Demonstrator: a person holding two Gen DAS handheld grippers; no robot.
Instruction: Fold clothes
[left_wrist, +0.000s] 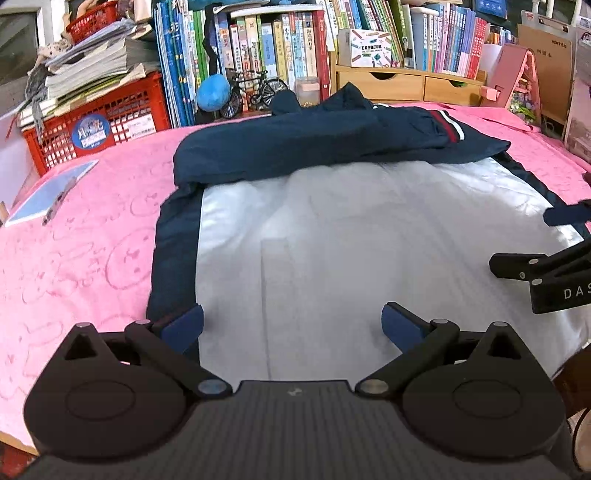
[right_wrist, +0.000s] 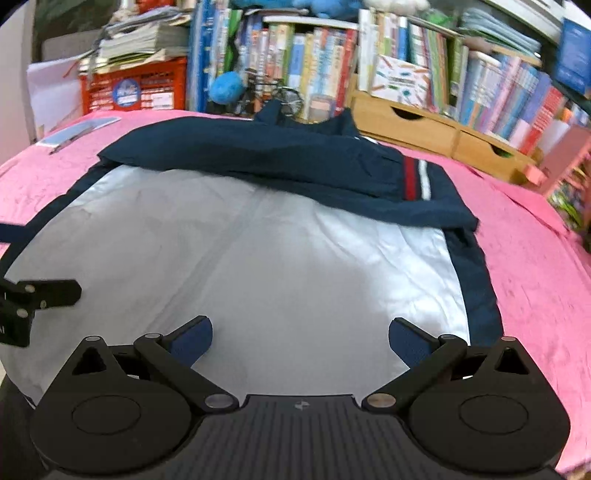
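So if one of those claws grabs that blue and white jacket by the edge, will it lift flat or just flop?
The jacket would probably flop: its fabric already lies draped and wrinkled. The sheen suggests it may be slippery. It looks thin, so likely light.

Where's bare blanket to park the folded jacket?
Free: pink blanket right of the jacket, and the left strip below the booklet. Crowded: back edge, with red crate, toy bicycle, wooden drawers.

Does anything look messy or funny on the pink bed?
Only a little: the jacket has its navy sleeves bunched unevenly across the top, the striped cuff lying crooked. Nothing looks spilled or torn.
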